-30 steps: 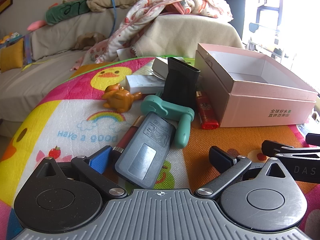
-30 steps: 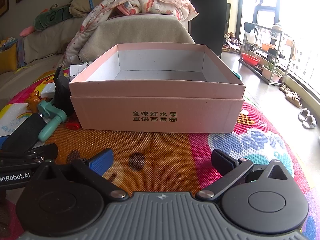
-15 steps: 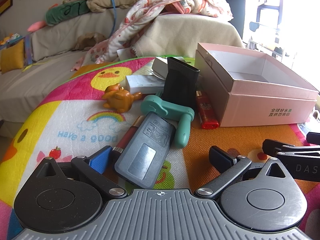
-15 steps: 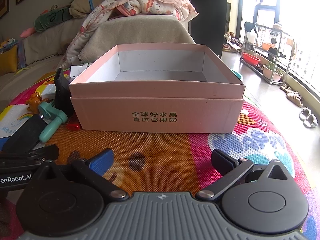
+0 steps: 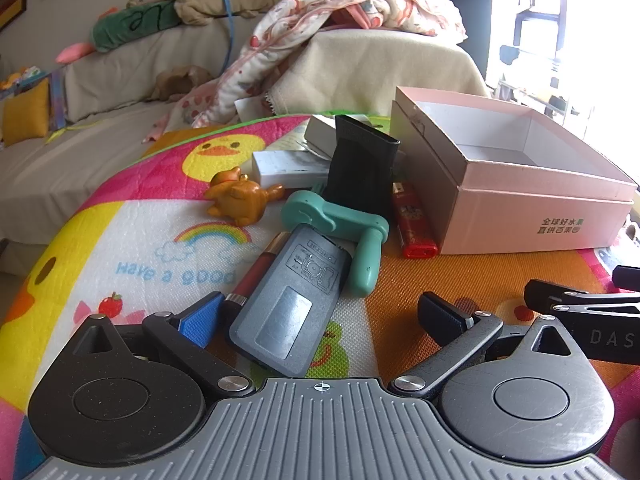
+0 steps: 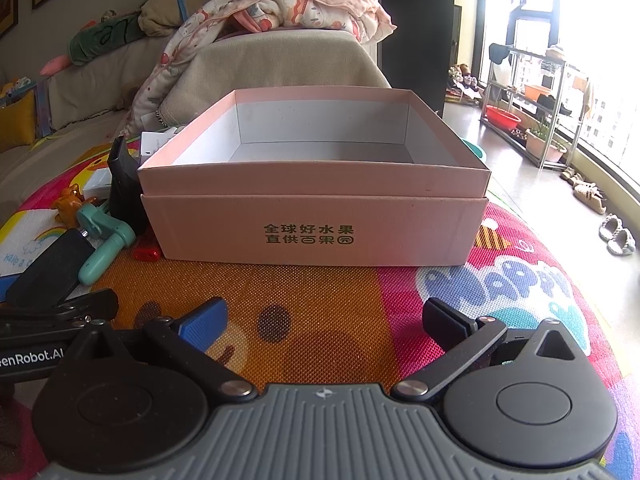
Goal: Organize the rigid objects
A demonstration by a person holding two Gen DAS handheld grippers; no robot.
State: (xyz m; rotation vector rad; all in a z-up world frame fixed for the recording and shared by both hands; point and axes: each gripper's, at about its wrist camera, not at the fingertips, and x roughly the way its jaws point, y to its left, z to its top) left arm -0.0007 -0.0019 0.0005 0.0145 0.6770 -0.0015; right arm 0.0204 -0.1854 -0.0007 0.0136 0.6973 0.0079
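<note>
Your left gripper [image 5: 320,316] gaped wide, empty, at the grey remote [image 5: 290,304]; you needed to centre it, clear of the lipstick [image 5: 256,276]

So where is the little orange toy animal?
In the left wrist view, the orange toy animal sits on the play mat, left of the teal tool and just in front of the white box.

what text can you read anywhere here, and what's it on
"全球好水果 直供百果园" on the front of the pink box.
"Have a good" on the play mat, by the rainbow.
"HAPPY", partly cut off, on the mat's right side.
"enRobot.AI" on the left tongs, cut off.
"DAS" on the right tongs, cut off.
Embossed marks on the grey remote: too small to read.
Print on the red lighter: blurred.
</note>
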